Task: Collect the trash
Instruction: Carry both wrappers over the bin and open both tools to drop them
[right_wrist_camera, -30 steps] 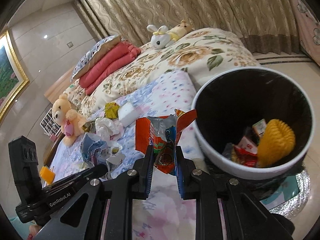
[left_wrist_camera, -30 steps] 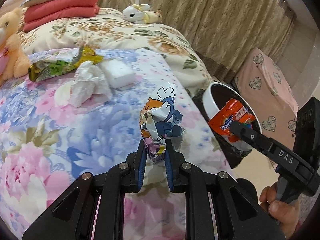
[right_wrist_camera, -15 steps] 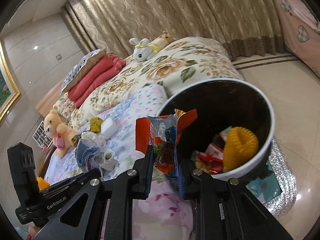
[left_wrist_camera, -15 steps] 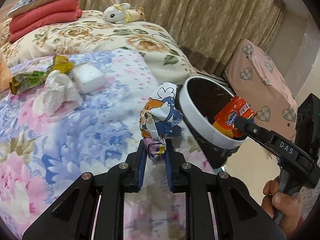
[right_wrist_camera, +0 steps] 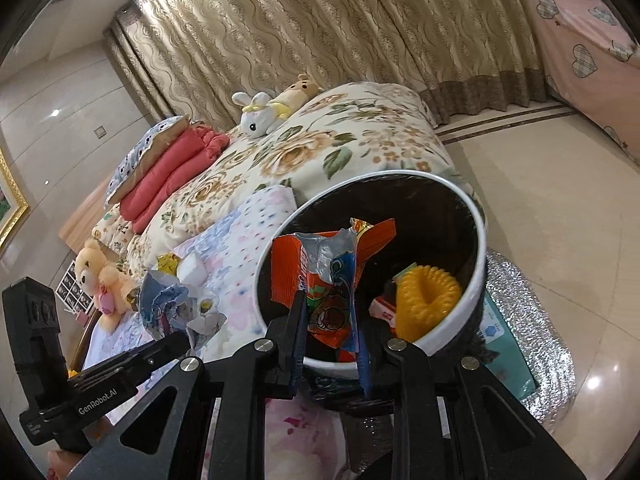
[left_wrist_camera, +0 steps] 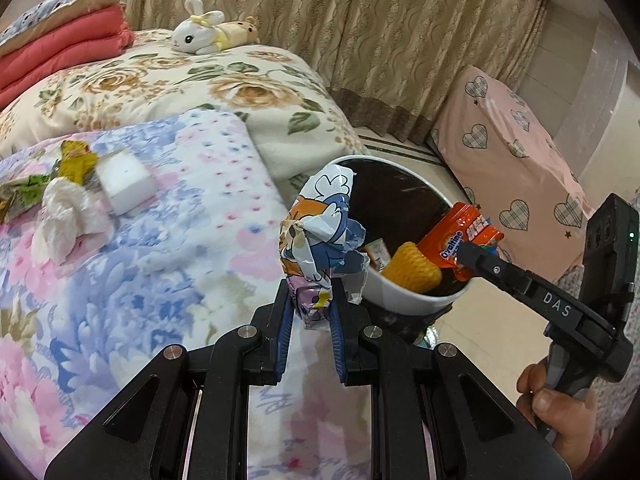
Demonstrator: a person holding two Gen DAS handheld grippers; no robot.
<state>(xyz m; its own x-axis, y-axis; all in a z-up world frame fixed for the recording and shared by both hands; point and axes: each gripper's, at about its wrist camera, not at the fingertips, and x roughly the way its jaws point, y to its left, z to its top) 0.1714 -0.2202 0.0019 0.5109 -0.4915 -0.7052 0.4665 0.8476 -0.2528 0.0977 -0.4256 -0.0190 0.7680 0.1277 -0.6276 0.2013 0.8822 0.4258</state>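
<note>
My left gripper (left_wrist_camera: pixel 311 300) is shut on a crumpled blue and white cartoon wrapper (left_wrist_camera: pixel 320 232), held at the near rim of the white trash bin (left_wrist_camera: pixel 404 300). My right gripper (right_wrist_camera: pixel 329 320) is shut on an orange Ovaltine wrapper (right_wrist_camera: pixel 324 280), held over the bin's open mouth (right_wrist_camera: pixel 478 216). In the left wrist view the orange wrapper (left_wrist_camera: pixel 460 236) shows over the bin. The bin holds a yellow ridged thing (right_wrist_camera: pixel 428 296) and other wrappers. On the bed lie a crumpled tissue (left_wrist_camera: pixel 66 216), a white block (left_wrist_camera: pixel 124 180) and yellow-green wrappers (left_wrist_camera: pixel 74 160).
The bin stands on the floor beside the floral bed (left_wrist_camera: pixel 160 240). A silver mat (right_wrist_camera: pixel 532 320) lies under it. Folded red blankets (left_wrist_camera: pixel 60 56), a plush rabbit (left_wrist_camera: pixel 200 38) and a teddy bear (right_wrist_camera: pixel 100 276) sit on the bed. A pink covered seat (left_wrist_camera: pixel 516 152) stands by the curtains.
Both grippers have moved toward the bin with their wrappers. The orange wrapper now hangs over the bin's mouth, and the cartoon wrapper has reached its rim.
</note>
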